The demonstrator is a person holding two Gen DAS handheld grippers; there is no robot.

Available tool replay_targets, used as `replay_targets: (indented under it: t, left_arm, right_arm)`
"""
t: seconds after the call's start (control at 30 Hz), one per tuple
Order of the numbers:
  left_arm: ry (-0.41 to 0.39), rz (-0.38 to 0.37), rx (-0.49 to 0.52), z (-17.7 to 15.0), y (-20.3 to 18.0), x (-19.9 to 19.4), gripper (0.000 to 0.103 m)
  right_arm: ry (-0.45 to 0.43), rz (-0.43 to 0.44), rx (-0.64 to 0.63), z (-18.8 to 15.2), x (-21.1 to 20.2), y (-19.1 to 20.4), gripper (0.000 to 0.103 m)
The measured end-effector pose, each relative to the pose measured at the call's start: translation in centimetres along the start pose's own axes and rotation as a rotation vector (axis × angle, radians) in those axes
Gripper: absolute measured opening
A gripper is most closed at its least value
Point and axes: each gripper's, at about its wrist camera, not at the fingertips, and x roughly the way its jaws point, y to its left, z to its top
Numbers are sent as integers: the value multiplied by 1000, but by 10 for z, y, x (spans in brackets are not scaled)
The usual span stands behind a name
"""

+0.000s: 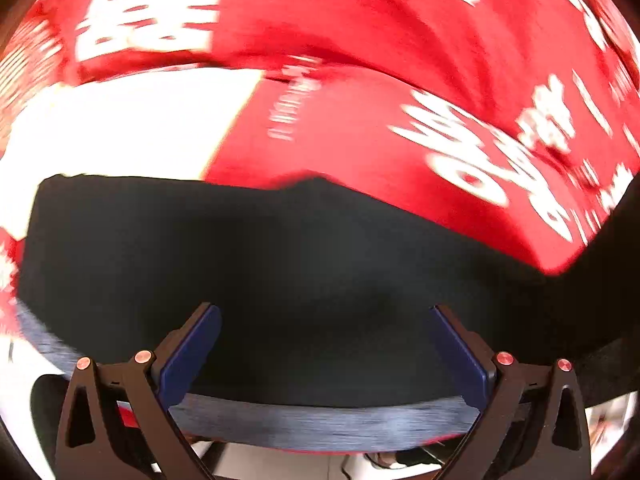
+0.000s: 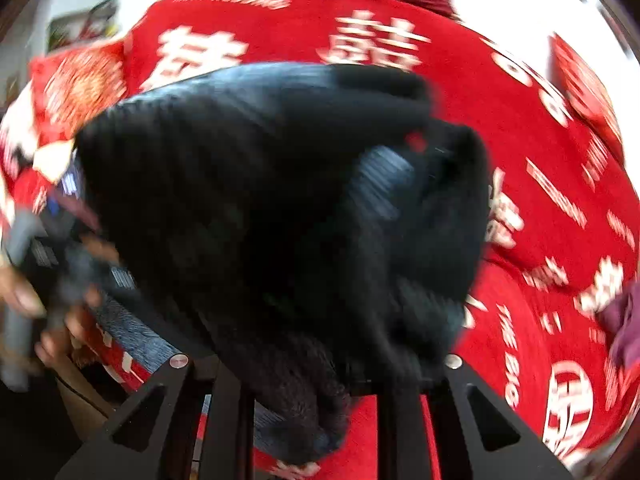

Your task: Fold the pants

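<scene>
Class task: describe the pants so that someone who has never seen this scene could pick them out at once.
Start from the red bedcover printed with white characters. On it lies one dark garment, the pants. They are the only plain black item, with a grey-blue ribbed band along one edge.

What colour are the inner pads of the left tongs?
Dark blue, on black arms; the pads show best in the left wrist view.

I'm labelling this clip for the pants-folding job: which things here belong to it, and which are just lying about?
Part of the job:
- black pants
- right gripper, shut on them
- left gripper, open over them

Lying about:
- red printed bedspread
- purple cloth
</scene>
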Motion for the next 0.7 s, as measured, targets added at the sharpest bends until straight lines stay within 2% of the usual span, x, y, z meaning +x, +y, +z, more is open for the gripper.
replay_targets:
  t: [0.13,0.23,0.37,0.5,0.63,0.7]
  left_arm:
    - [-26,53,-137,3,78,-12,103]
    - [-12,75,-163,-4,101,-10,103]
    - [10,62,-140,-13,104,-3,103]
    - [25,44,-108,-15,87,3,103]
    - [-4,-7,-97,-10,71,-4,103]
    - [-16,-2,-104,-9,72,-6,103]
  right_arm:
    - [34,20,-172,7,43,71,20]
    - [70,37,-315,-2,73,125,20]
    - [97,6,-448,-24,92,160,19]
    - [88,-6,-484,-34,91,163,18]
    - [13,-21,-463,-19,75,158,16]
    - [-40,-13,-480,-20,67,160,16]
